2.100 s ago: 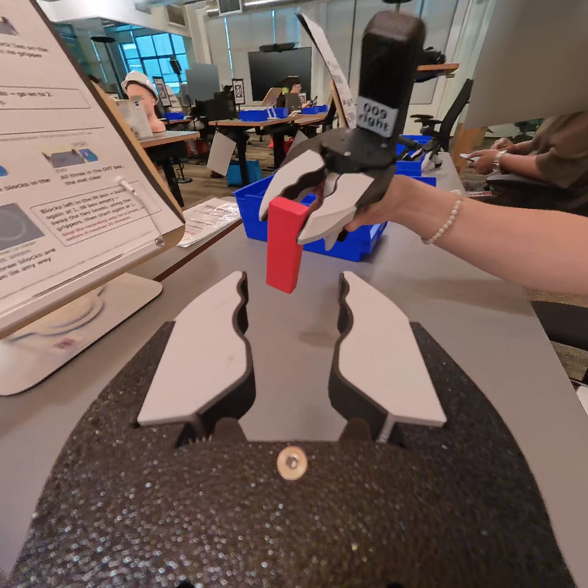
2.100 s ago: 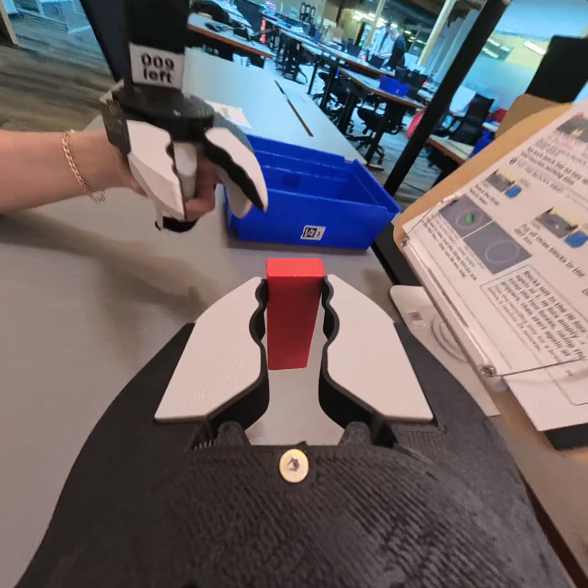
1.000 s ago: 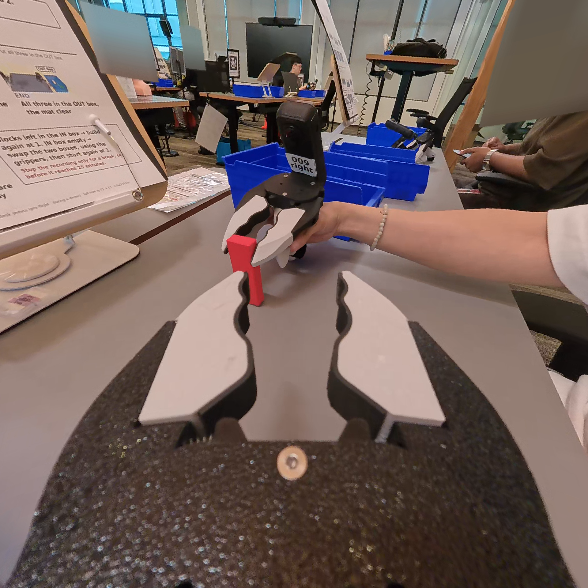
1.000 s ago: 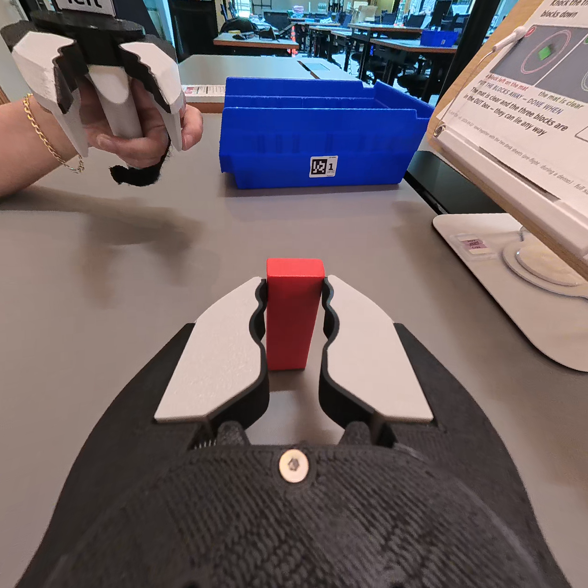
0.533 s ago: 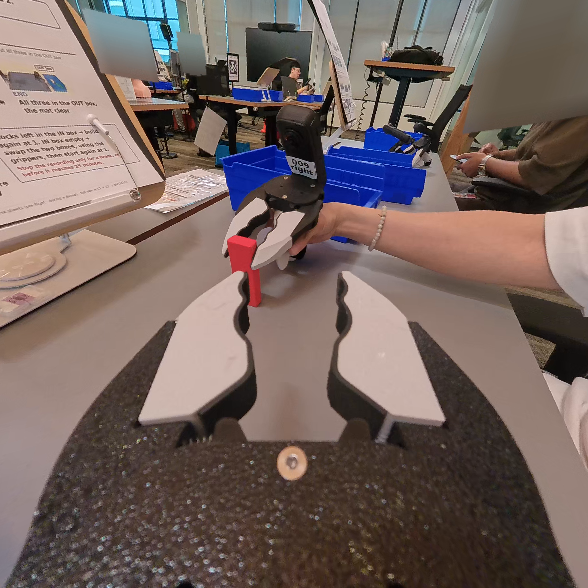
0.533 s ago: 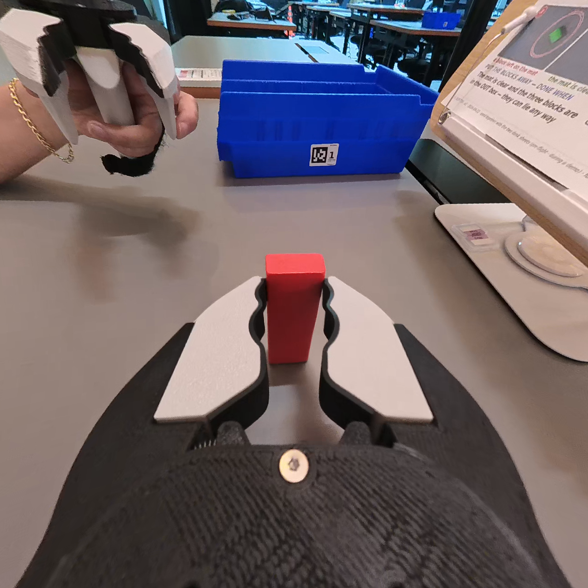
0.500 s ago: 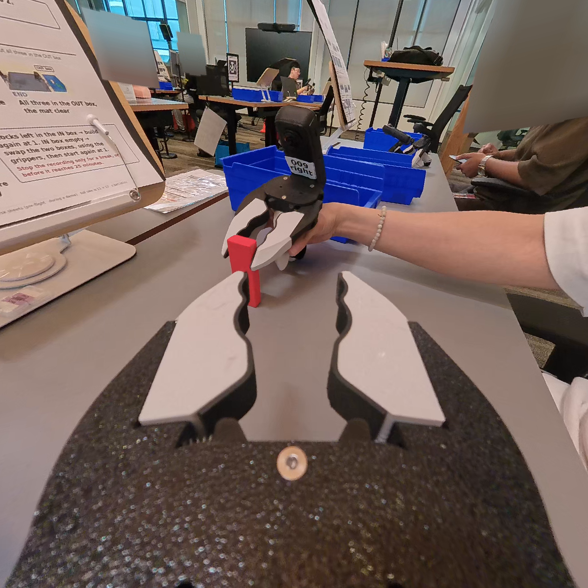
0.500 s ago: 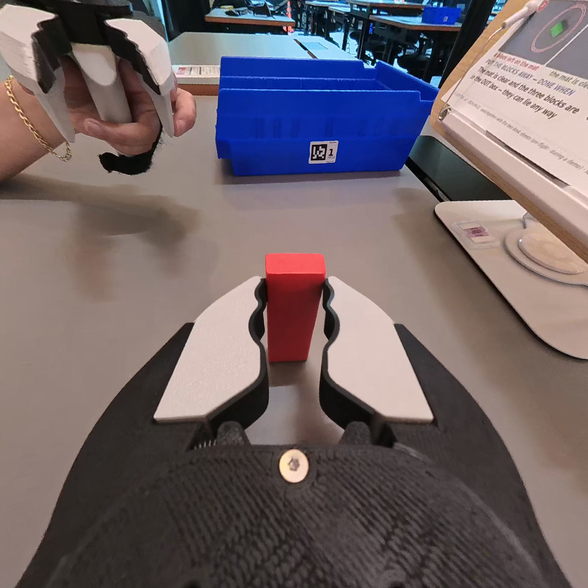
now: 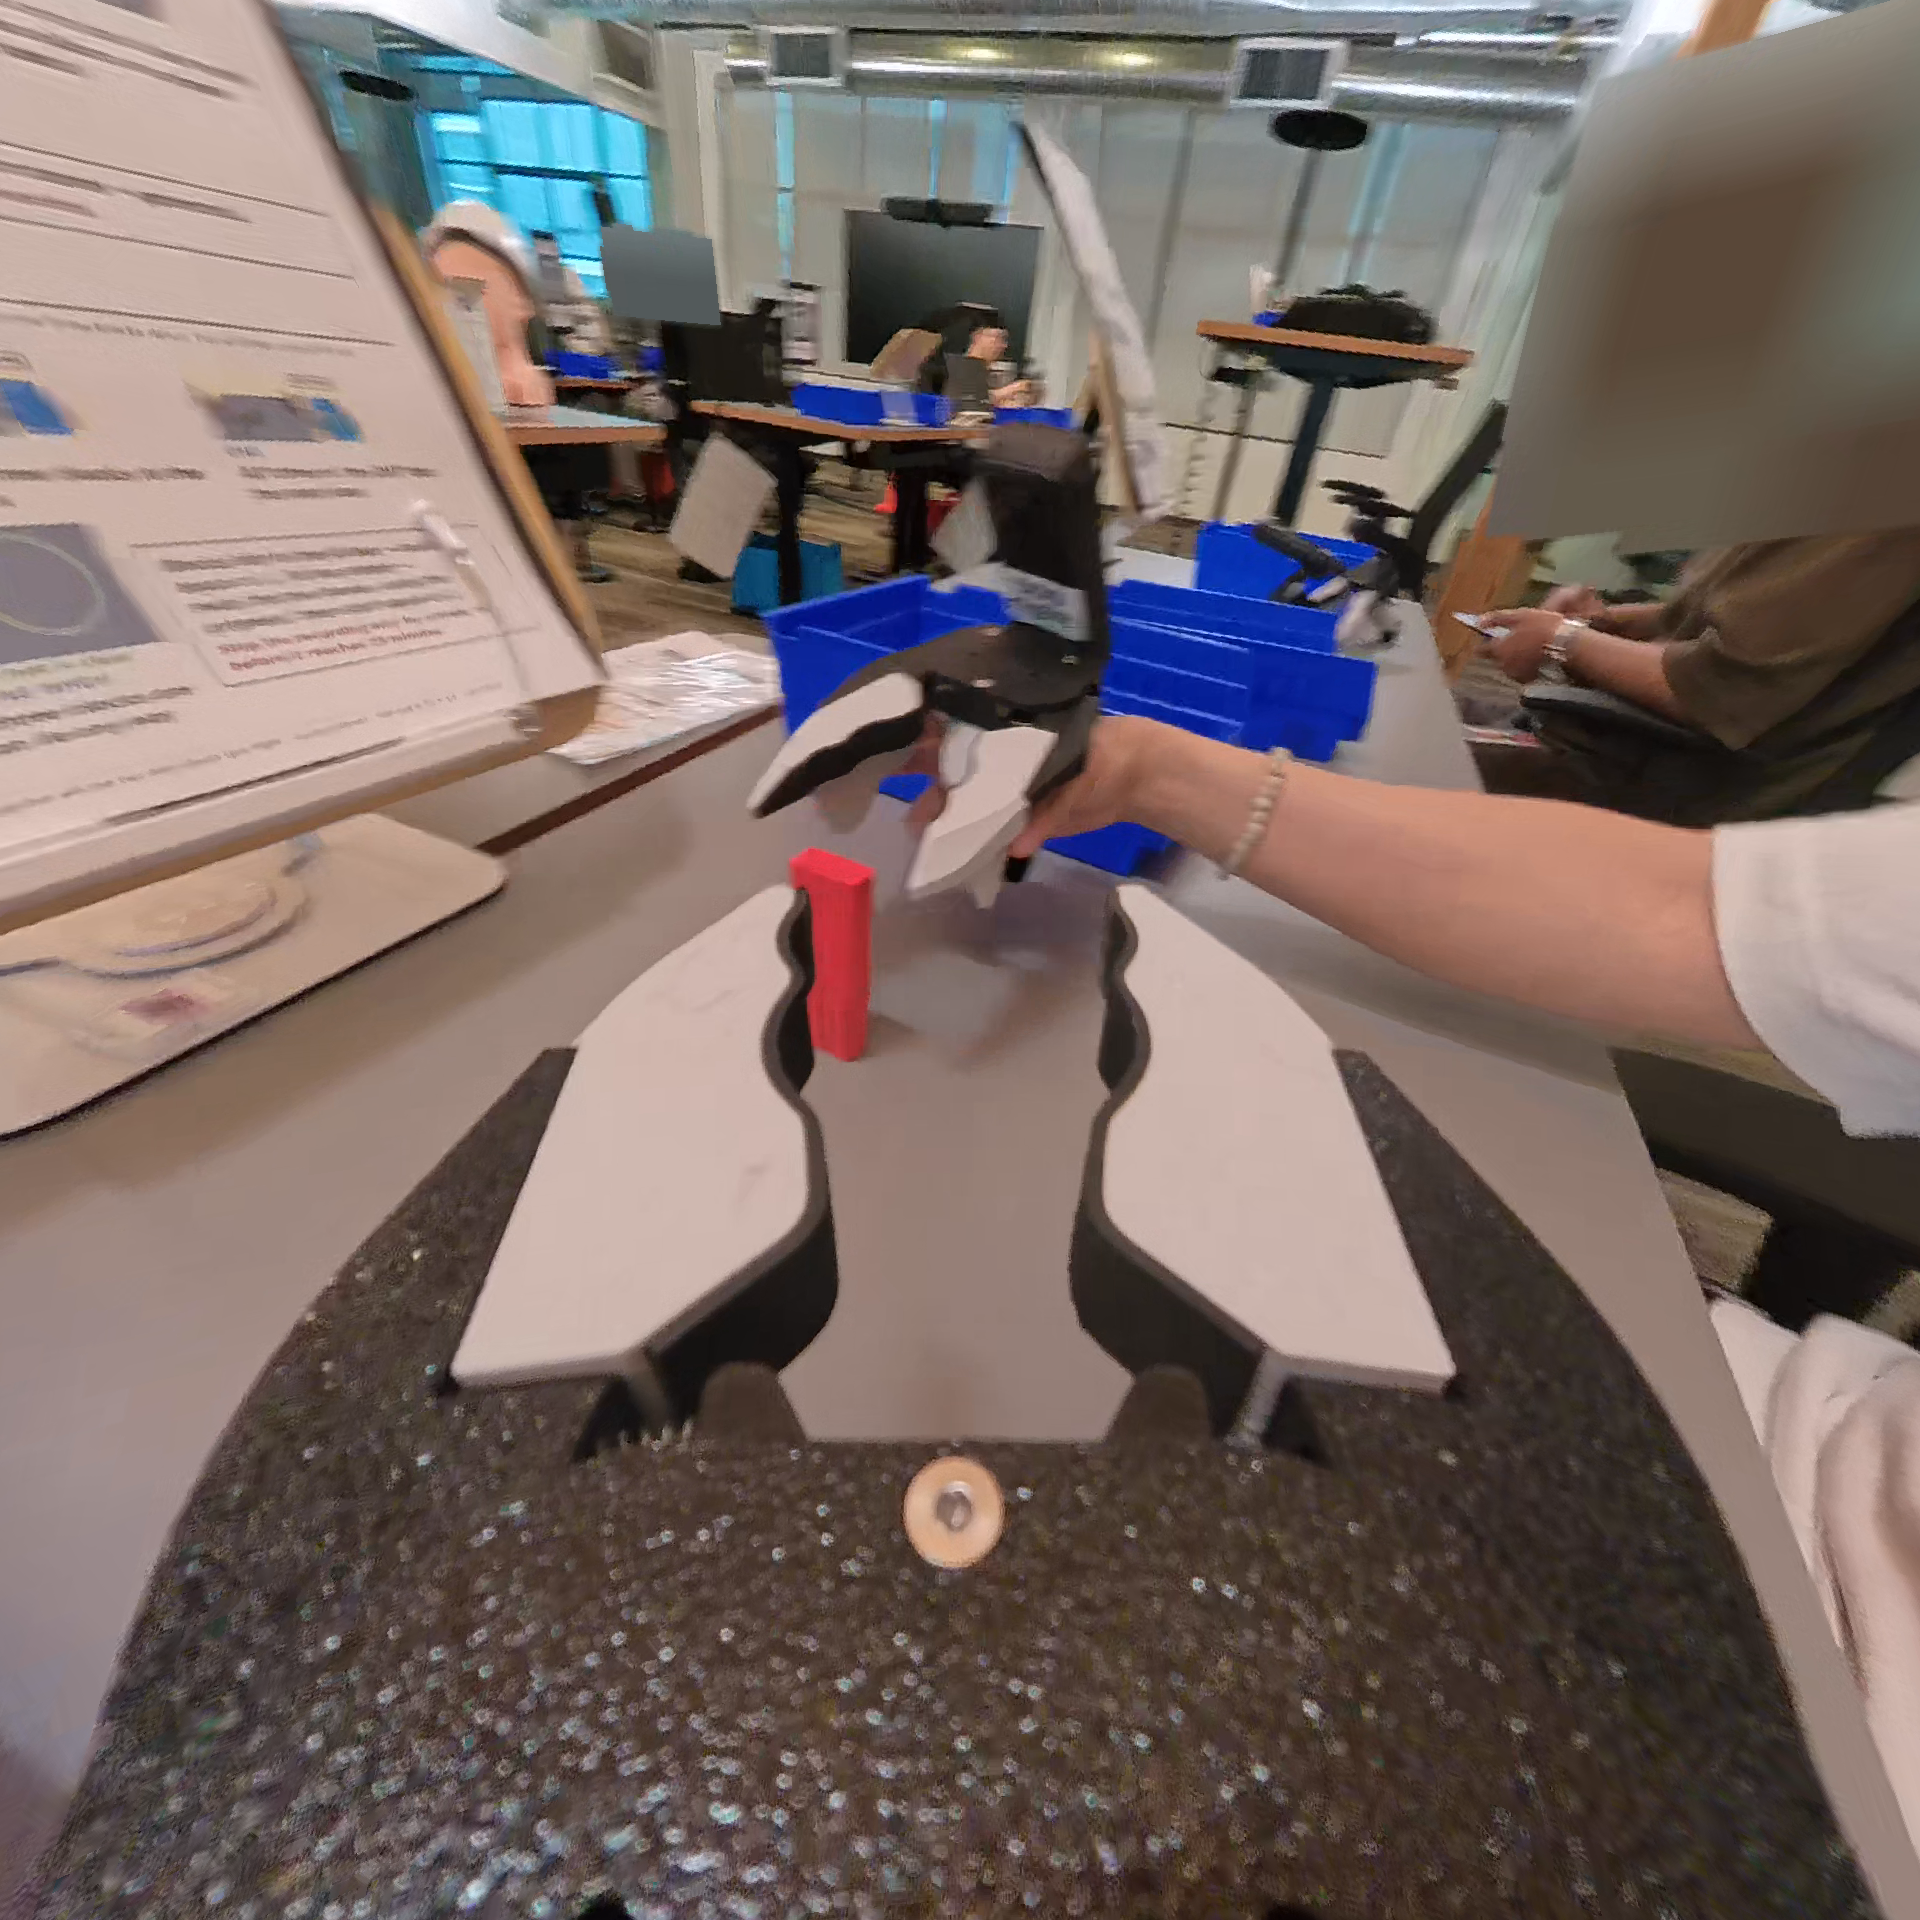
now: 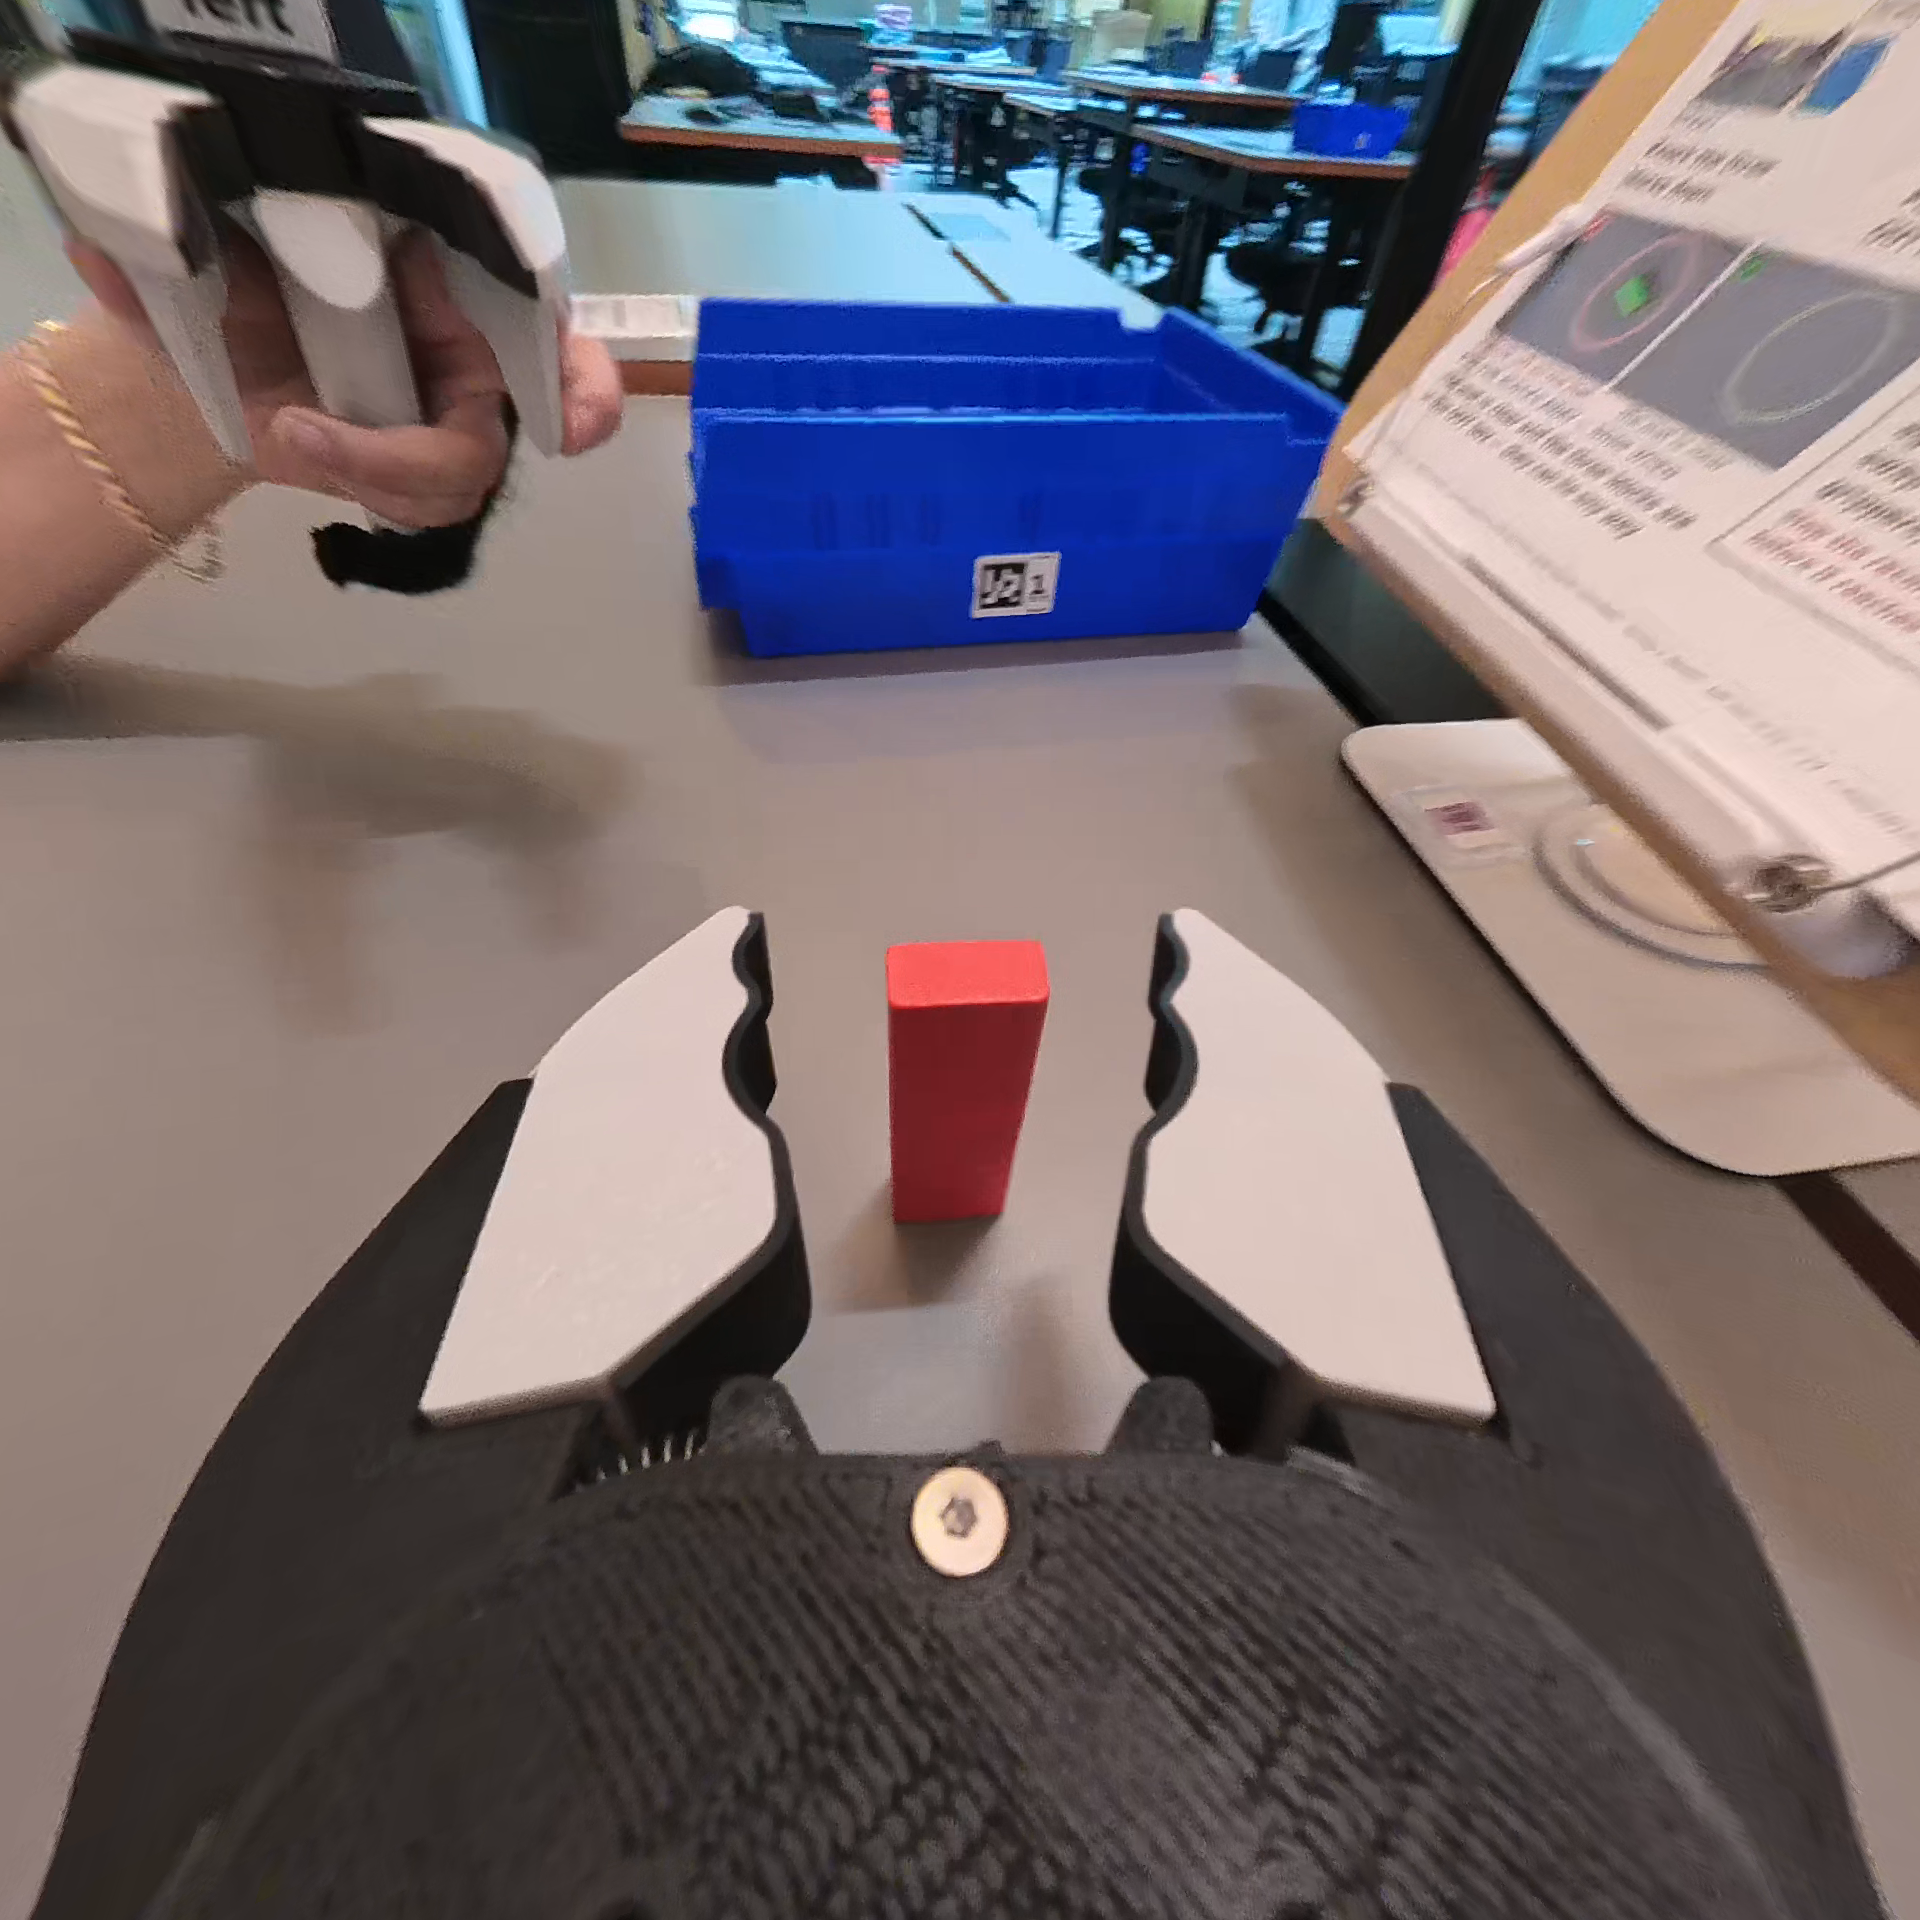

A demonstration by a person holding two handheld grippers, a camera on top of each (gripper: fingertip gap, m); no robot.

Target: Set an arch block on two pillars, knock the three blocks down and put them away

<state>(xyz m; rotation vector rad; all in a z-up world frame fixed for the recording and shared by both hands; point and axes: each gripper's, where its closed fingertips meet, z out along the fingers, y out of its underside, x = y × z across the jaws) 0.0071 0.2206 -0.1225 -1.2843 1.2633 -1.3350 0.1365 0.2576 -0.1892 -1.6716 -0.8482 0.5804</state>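
A red block (image 10: 964, 1081) stands upright on the grey table (image 10: 312, 935), alone between the spread fingers of my right gripper (image 10: 961, 925), which is open and not touching it. In the left wrist view the same red block (image 9: 834, 954) stands just past my left gripper's left fingertip, with the right gripper (image 9: 868, 831) open and lifted a little above and behind it. My left gripper (image 9: 951, 904) is open and empty, held above the table; it also shows in the right wrist view (image 10: 301, 312) at the upper left.
A blue bin (image 10: 987, 468) with a square tag stands on the table beyond the block. A tilted instruction board on a white stand (image 10: 1662, 520) is at the right, seen at the left in the left wrist view (image 9: 208, 520). More blue bins (image 9: 1226, 655) and a seated person (image 9: 1766, 665) lie farther back. About 15 centimeters separates my left fingertips from my right.
My right gripper set the red block upright on the table, then opened, let go and drew back and up. The left gripper stayed open and shifted slightly.
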